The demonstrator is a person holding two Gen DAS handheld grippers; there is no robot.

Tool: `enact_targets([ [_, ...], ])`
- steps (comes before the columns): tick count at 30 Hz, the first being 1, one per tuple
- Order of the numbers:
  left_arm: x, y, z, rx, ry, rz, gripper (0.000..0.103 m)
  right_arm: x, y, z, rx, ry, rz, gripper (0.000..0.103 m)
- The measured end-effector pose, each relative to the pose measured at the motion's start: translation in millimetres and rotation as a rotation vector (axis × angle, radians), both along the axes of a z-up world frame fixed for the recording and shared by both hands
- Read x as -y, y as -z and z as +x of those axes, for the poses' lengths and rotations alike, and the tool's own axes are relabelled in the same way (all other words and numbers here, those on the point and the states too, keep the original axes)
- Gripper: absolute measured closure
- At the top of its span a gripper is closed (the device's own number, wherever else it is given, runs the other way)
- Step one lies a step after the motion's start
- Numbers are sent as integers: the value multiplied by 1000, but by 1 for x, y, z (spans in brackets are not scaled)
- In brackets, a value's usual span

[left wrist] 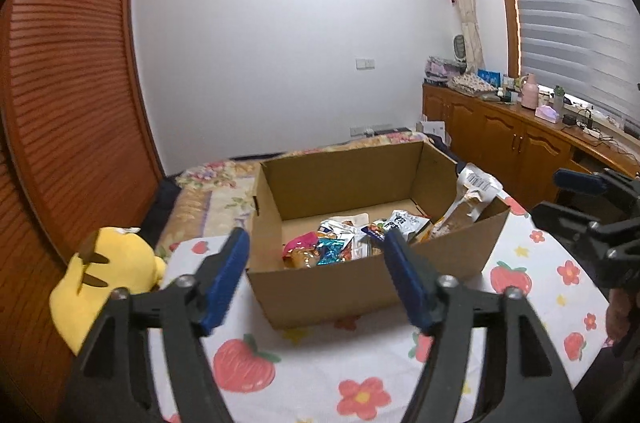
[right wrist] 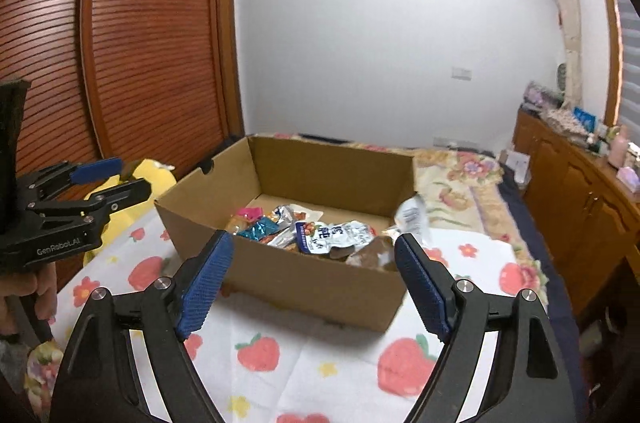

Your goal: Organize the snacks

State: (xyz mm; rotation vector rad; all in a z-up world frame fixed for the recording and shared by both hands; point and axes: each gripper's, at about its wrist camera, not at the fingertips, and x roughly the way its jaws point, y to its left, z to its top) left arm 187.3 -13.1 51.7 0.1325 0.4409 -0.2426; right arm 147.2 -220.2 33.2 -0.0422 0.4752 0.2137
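Note:
An open cardboard box (left wrist: 320,287) (right wrist: 320,283) stands on a white cloth printed with strawberries and flowers. Several snack packets (left wrist: 340,243) (right wrist: 320,231) lie heaped inside it: pink, blue foil, silver. A white and brown bag (left wrist: 472,199) (right wrist: 412,215) leans over the box's right rim. My left gripper (left wrist: 316,247) hangs open in front of the box with nothing between its blue pads. My right gripper (right wrist: 316,255) is open and empty too, just short of the box's near wall. In each wrist view the other gripper shows at the frame's edge.
A yellow plush toy (left wrist: 100,275) (right wrist: 148,175) lies at the cloth's left edge. A bed with a floral cover (right wrist: 460,183) runs behind the box. A slatted wooden wardrobe (left wrist: 68,83) stands at left, and a wooden cabinet (left wrist: 520,143) with bottles at right.

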Motion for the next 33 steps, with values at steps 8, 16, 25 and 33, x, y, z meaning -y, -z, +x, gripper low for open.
enact_targets([
  [8,-6,-11,-64,61,-59,8,3,-1,-14,-58,74,48,-6,0],
  [16,-4,-15,-112,77,-128,45,0,-2,-16,-105,88,73,19,0],
  [25,8,-11,-170,107,-114,38,0,0,-17,-155,108,131,49,0],
  [33,16,-12,-207,105,-107,32,0,-5,-10,-185,118,173,42,0],
])
